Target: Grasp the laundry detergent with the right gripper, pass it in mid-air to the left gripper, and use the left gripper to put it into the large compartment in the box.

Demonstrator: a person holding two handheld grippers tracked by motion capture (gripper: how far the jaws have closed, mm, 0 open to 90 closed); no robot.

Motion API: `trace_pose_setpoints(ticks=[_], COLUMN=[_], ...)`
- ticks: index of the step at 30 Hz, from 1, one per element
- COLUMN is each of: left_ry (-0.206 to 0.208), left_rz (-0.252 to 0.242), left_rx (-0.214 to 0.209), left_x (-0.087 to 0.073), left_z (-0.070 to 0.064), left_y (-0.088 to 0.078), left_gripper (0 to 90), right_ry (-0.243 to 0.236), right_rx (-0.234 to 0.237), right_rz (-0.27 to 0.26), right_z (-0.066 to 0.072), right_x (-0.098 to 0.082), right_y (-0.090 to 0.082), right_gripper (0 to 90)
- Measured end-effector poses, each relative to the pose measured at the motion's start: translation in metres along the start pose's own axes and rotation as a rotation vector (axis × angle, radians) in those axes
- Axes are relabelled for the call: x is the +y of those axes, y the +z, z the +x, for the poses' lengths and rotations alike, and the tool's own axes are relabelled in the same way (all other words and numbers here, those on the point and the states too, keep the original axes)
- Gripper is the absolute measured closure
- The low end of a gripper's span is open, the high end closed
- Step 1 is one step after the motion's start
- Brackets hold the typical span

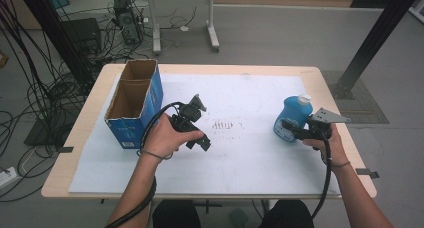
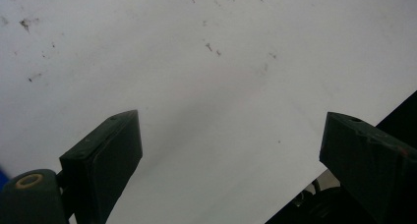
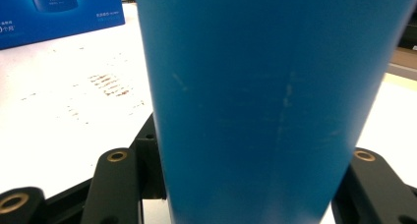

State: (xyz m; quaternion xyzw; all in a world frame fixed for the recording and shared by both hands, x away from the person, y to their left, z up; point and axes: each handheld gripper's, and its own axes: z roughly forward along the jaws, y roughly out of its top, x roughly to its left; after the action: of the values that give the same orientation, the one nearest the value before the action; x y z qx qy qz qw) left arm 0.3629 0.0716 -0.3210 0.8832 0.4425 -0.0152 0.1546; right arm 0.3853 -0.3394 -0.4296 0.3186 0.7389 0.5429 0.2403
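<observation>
High view. Blue bottle (image 1: pixel 292 119), white cap, stands upright at right side of worktop (image 1: pixel 260 153) on the white sheet. Right gripper (image 1: pixel 289 127) clamped on its lower body from the side; person's hand behind it. Left gripper (image 1: pixel 200 140) hovers mid-worktop, nothing in it. Open cardboard box (image 1: pixel 134 102) stands at left, well apart from bottle. Risk: grip sits low while the bottle rises well above it, so a quick lift could let it tip or swing between the pads.

Left gripper view. Jaws wide apart, only bare white sheet (image 2: pixel 206 86) between them; no contact w/ anything.

Right gripper view. Bottle (image 3: pixel 265 101) wedged between the jaws, both pressing on its flanks; closed as far as the bottle allows. Wall looks smooth plastic, prob. slick: risk of sliding down thru the pads, or wall denting if squeezed harder. Box (image 3: pixel 59 13) in the background across worktop.
</observation>
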Motion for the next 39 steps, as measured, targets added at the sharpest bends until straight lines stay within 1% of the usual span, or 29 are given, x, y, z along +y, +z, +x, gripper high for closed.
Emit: trace_pose_setpoints(ticks=[3, 6, 14, 21, 24, 27, 30, 33, 35, 39], left_ry=[0.005, 0.014, 0.017, 0.014, 0.014, 0.008, 0.016, 0.017, 0.016, 0.033], left_rz=[-0.005, 0.003, 0.003, -0.001, 0.009, 0.002, 0.008, 0.002, 0.009, 0.011], left_rx=[-0.001, 0.002, 0.006, 0.003, 0.005, 0.005, 0.005, 0.009, 0.011, 0.017], left_x=[0.0009, 0.0010, 0.0002, -0.0030, -0.0060, -0.0070, -0.0073, -0.0068, -0.0063, -0.0033], left_z=[-0.0014, -0.0009, 0.0008, 0.0005, 0.0034, 0.0046, 0.0050, 0.0053, 0.0055, 0.0020], left_y=[-0.0012, -0.0012, -0.0040, -0.0016, 0.0023, 0.0026, 0.0031, 0.0029, 0.0030, -0.0002], left_gripper=[9.3, 9.3, 9.3, 9.3, 9.3, 9.3, 9.3, 9.3, 9.3, 9.2], right_ry=[0.003, 0.005, 0.009, 0.013, 0.012, 0.010, 0.008, 0.012, 0.013, 0.014], right_rx=[0.002, 0.001, -0.004, -0.010, -0.005, -0.006, -0.005, -0.006, -0.006, -0.008], right_rz=[-0.001, -0.004, -0.009, -0.019, -0.022, -0.018, -0.010, -0.012, -0.014, -0.008], right_z=[-0.0004, -0.0003, 0.0003, 0.0013, 0.0004, 0.0007, 0.0007, 0.0007, 0.0006, 0.0011], right_x=[-0.0002, -0.0005, -0.0012, -0.0026, -0.0028, -0.0022, -0.0013, -0.0015, -0.0015, -0.0004], right_y=[0.0001, 0.0001, 0.0001, -0.0001, -0.0001, 0.0000, 0.0000, 0.0000, 0.0001, 0.0000], right_gripper=[44.0, 44.0, 43.9, 44.0, 44.0, 44.0, 44.2, 44.2, 44.2, 44.4])
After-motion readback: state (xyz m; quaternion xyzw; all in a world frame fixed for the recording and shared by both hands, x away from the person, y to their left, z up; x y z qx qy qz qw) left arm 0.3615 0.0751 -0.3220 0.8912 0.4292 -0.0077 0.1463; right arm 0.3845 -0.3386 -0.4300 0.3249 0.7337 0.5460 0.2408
